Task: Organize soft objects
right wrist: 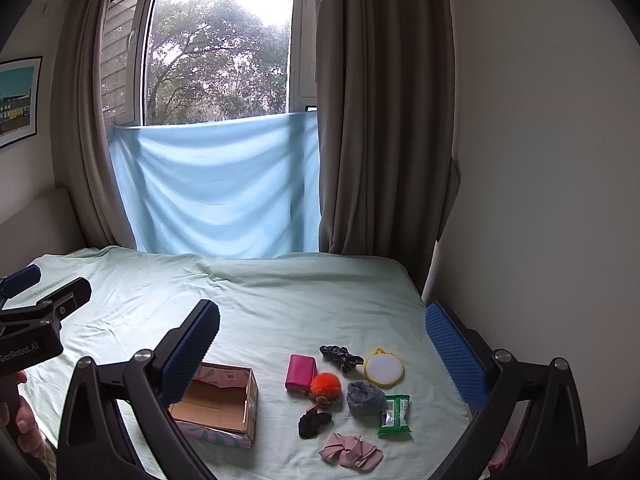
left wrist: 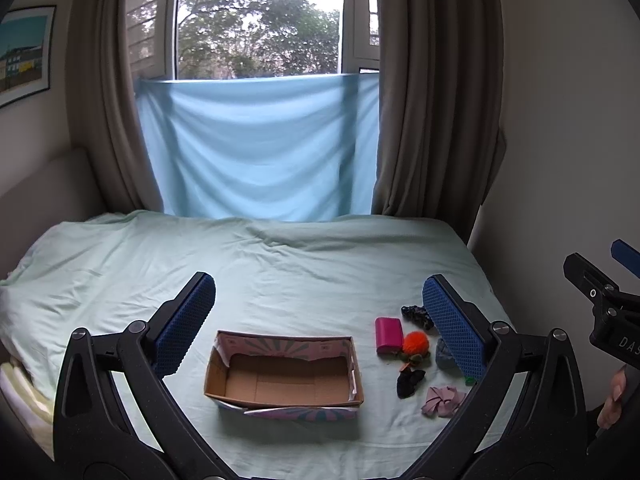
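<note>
A bed (left wrist: 280, 264) under a pale green sheet filled the scene, with a blue cloth (left wrist: 260, 148) hung across the window between brown curtains (right wrist: 384, 120) behind it. On the sheet sat one open cardboard box (left wrist: 282, 376), its brown floor bare. Nothing lay between it and the single cluster of soft things just to its right: a pink pouch (right wrist: 301, 372), a grey fuzzy bundle (right wrist: 364, 398), a round yellow-rimmed mirror (right wrist: 384, 369), a green wipes packet (right wrist: 395, 414), a mauve scrunchie (right wrist: 352, 452), an orange pompom (right wrist: 325, 385) touching the pouch, and two black scrunchies (right wrist: 314, 422), one nearer, one farther back. The left gripper (left wrist: 320, 320) and right gripper (right wrist: 324, 344) both hovered above the bed, jaws spread wide, holding nothing.
</note>
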### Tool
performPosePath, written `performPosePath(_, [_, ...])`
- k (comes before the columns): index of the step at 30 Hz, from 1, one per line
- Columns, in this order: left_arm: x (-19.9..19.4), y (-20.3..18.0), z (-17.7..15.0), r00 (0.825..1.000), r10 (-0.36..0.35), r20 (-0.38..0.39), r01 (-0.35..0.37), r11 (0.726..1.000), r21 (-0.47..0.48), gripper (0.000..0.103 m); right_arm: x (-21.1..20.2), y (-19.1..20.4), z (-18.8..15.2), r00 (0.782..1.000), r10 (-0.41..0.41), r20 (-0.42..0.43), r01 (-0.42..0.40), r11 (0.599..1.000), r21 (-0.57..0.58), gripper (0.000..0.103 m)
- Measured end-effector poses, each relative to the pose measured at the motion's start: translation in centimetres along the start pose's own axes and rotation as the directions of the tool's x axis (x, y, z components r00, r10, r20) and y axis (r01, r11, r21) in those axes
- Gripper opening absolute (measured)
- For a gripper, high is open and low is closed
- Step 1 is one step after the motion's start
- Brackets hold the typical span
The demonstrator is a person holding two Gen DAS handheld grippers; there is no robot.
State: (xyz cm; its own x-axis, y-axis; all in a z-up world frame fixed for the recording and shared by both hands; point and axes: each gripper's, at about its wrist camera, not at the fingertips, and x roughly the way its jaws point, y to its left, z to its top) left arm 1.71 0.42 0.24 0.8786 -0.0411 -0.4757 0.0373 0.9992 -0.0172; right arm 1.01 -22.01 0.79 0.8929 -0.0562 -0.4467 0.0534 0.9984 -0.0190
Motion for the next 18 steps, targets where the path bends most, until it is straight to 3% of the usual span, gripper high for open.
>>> performPosePath(18, [-0.55, 0.57, 0.07, 1.0, -0.023, 0.009, 0.023, 1.0, 0.009, 0.103, -0.67, 0.06, 0.31, 1.0, -0.007, 0.021, 0.007, 1.0, 0.016, 0.103])
